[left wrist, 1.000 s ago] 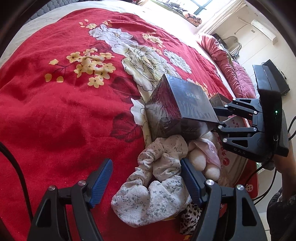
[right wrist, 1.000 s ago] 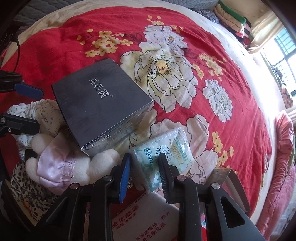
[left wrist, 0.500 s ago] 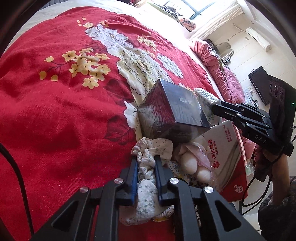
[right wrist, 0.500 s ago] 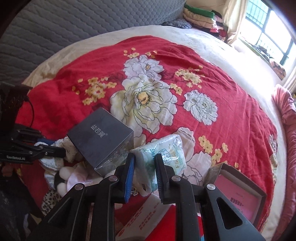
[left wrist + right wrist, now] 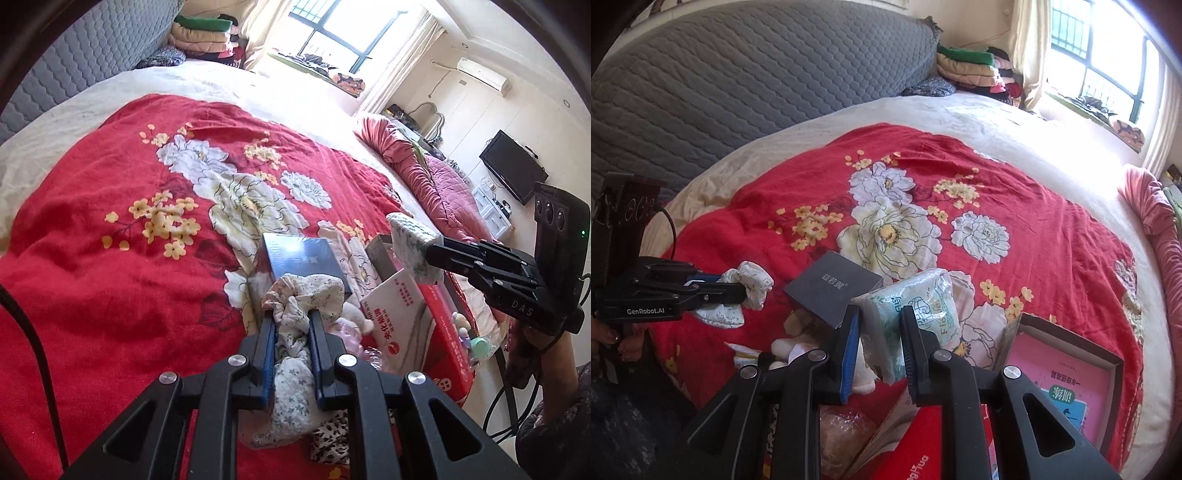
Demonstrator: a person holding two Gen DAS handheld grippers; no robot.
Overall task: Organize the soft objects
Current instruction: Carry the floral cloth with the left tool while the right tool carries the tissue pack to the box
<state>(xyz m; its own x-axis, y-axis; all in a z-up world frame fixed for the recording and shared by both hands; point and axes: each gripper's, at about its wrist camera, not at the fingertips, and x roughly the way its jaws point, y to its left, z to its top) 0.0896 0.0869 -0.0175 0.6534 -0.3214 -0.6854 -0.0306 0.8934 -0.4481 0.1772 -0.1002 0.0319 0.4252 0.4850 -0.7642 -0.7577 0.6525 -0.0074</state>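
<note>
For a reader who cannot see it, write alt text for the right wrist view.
The right gripper is shut on a pale tissue pack above a red floral bedspread. At left, the left gripper grips a white floral cloth; a dark box lies between.

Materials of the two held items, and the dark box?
Floral cloth: thin woven cotton by its look, matte, crumples in soft folds.
Tissue pack: glossy printed plastic film, wrinkled, over a squashy filling.
Dark box: rigid card, sharp edges; probably shrink-wrapped, given the glare.
</note>
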